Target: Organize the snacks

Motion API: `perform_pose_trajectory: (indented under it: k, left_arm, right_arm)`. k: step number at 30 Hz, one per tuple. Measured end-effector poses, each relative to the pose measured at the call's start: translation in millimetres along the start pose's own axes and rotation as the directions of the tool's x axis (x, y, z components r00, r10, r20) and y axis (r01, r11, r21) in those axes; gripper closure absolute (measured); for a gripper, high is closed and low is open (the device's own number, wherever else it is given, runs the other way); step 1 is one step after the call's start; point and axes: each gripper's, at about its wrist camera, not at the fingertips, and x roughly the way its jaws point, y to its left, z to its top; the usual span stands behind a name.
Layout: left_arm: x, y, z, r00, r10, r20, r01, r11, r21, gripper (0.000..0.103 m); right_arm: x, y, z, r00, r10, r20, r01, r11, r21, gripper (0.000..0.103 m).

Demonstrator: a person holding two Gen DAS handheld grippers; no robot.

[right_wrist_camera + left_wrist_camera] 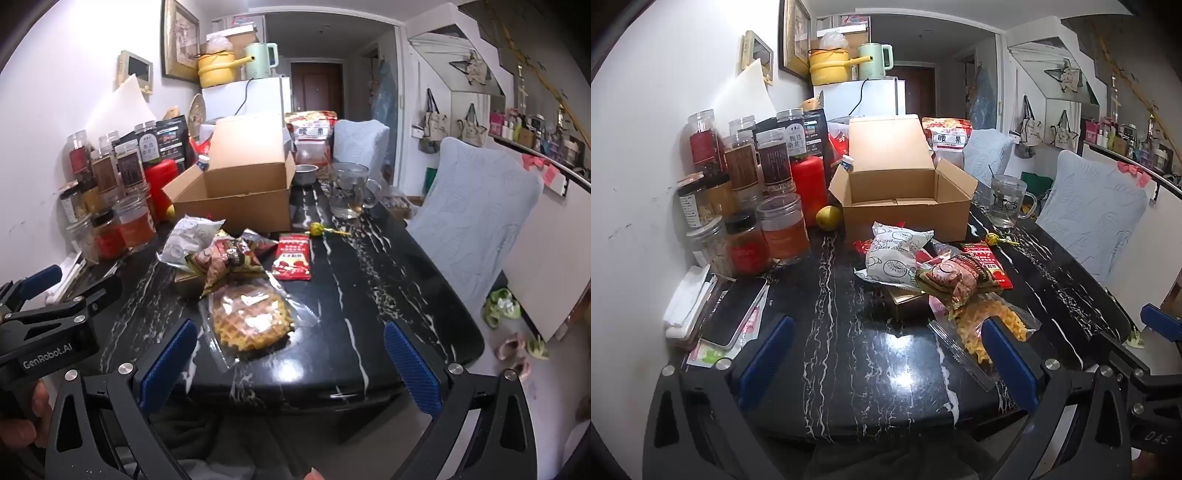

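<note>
An open cardboard box (pixel 905 206) (pixel 240 199) stands empty at the middle of the black marble table (pixel 849 362) (pixel 369 295). In front of it lies a heap of snacks: a white bread bag (pixel 894 254) (pixel 184 240), a brown patterned packet (pixel 960 280) (pixel 229 262), a red sachet (pixel 986 262) (pixel 293 256), a bagged waffle (pixel 990 328) (pixel 251 321) and a small gold box (pixel 908 302). A wrapped lollipop (pixel 995 240) (pixel 321 229) lies behind. My left gripper (pixel 886 350) and right gripper (pixel 291 365) hover open near the front edge, both holding nothing.
Several jars and bottles (pixel 738 192) (pixel 107 192) crowd the left wall, with a red canister (pixel 809 184) and a pear (pixel 829 218). A phone (pixel 735 314) lies front left. A glass mug (pixel 1006 201) (pixel 349 190) stands right of the box. Covered chairs (pixel 1086 210) (pixel 469 221) line the right side.
</note>
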Motion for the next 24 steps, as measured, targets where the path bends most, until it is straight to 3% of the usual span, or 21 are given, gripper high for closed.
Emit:
perform_pose_trajectory:
  k: [24]
  left_arm:
    - [-3.8,2.2,-0.1,1.0,-0.007,0.003,0.007,1.0,0.003,0.0]
  right_arm:
    - [-1.1,1.2,0.0,1.0,0.001,-0.001,-0.001,1.0,0.004,0.0]
